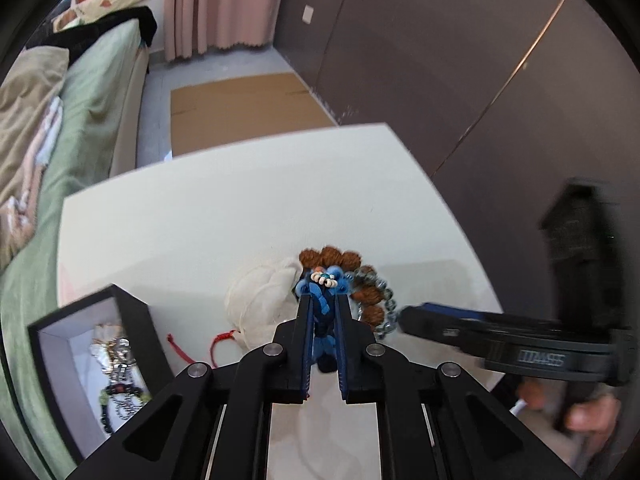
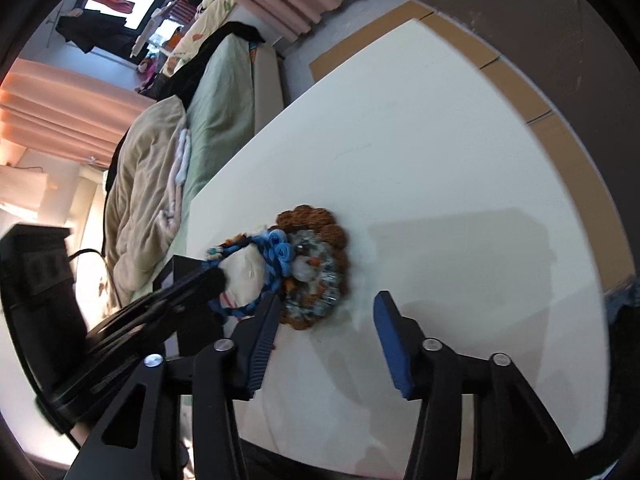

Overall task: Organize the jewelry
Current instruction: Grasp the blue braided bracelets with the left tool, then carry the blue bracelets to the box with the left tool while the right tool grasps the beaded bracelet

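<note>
My left gripper (image 1: 323,300) is shut on a blue braided bracelet (image 1: 325,312) with small white beads, held just above the white table (image 1: 248,208). Under it lie a brown bead bracelet (image 1: 330,256), a clear glass bead bracelet (image 1: 384,296) and a cream pouch (image 1: 260,300). In the right wrist view the same pile shows: the blue bracelet (image 2: 276,252), the brown beads (image 2: 316,220) and the clear beads (image 2: 320,276). My right gripper (image 2: 326,312) is open, just in front of the pile, and also shows in the left wrist view (image 1: 500,340).
An open black box (image 1: 92,360) with chains and beaded pieces inside stands at the table's near left. A red cord (image 1: 192,348) lies beside it. A bed (image 1: 80,120) runs along the left; cardboard (image 1: 240,108) lies on the floor beyond the table.
</note>
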{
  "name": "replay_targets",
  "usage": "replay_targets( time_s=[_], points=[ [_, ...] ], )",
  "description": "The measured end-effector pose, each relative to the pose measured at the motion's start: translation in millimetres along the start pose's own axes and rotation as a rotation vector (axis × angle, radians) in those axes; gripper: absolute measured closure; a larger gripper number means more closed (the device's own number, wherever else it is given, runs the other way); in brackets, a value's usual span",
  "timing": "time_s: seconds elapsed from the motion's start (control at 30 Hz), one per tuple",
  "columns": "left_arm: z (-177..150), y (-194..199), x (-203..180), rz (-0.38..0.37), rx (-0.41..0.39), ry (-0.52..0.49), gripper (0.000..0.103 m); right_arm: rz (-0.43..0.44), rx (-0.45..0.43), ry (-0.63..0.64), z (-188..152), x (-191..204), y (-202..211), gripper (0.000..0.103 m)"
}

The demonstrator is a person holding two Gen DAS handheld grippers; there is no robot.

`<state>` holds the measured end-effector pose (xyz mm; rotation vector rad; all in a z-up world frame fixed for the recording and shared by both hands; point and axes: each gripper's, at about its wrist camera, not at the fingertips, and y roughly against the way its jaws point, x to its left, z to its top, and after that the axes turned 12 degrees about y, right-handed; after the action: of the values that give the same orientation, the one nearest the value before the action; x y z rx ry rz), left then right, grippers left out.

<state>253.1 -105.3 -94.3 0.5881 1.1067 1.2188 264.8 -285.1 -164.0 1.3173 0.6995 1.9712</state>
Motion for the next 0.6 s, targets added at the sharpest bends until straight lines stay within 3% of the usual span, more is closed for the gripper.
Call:
replay_targets(
  time_s=[0.1, 0.23, 0.6],
  points=[
    [2.3, 17.2, 0.4, -0.021, -0.024, 0.002, 0.093, 0.002, 0.023, -0.006, 4.1, 2.7, -14.4, 0.060],
    [3.9, 37.7, 4.1, -0.034, -0.058, 0.006, 0.093, -0.016, 0.049, -0.035, 3.9, 0.6, -27.1, 0.088],
    [2.9, 77.9, 28.8, -0.054, -0.136, 0.064, 0.093, -0.015, -0.010, -0.005, -2.3, 18.3, 2.7, 0.092]
  ],
)
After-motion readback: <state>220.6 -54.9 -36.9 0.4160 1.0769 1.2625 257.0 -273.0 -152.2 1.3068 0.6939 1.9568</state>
